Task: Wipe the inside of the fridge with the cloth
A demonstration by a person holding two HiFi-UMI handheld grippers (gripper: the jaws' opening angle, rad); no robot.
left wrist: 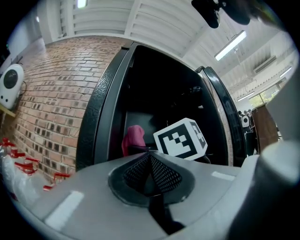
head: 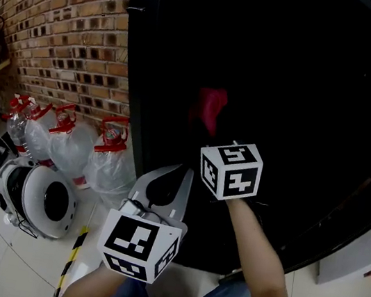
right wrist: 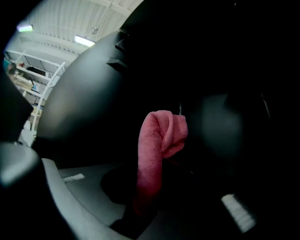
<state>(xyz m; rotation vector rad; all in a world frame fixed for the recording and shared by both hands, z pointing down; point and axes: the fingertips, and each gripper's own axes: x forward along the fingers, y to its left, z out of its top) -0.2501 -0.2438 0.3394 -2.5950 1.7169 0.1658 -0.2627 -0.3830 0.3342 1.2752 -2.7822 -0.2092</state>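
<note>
The fridge (head: 139, 87) stands open, its inside very dark. A pink cloth (head: 210, 109) hangs up inside it, pinched in my right gripper (head: 208, 128), whose marker cube sits just below at the fridge mouth. In the right gripper view the cloth (right wrist: 157, 145) rises folded from between the jaws of the right gripper (right wrist: 146, 199), close to a dark inner wall. My left gripper (head: 183, 173) is shut and holds nothing, hovering outside the fridge at its lower left edge. In the left gripper view the left gripper (left wrist: 151, 172) points at the fridge frame (left wrist: 101, 112), the cloth (left wrist: 133, 138) and the right cube.
A brick wall (head: 65, 25) runs left of the fridge. Several clear water jugs with red caps (head: 73, 143) stand at its foot, beside a white rounded machine (head: 29, 196). Yellow-black tape (head: 70, 259) marks the pale floor. The fridge door (left wrist: 225, 112) stands open at the right.
</note>
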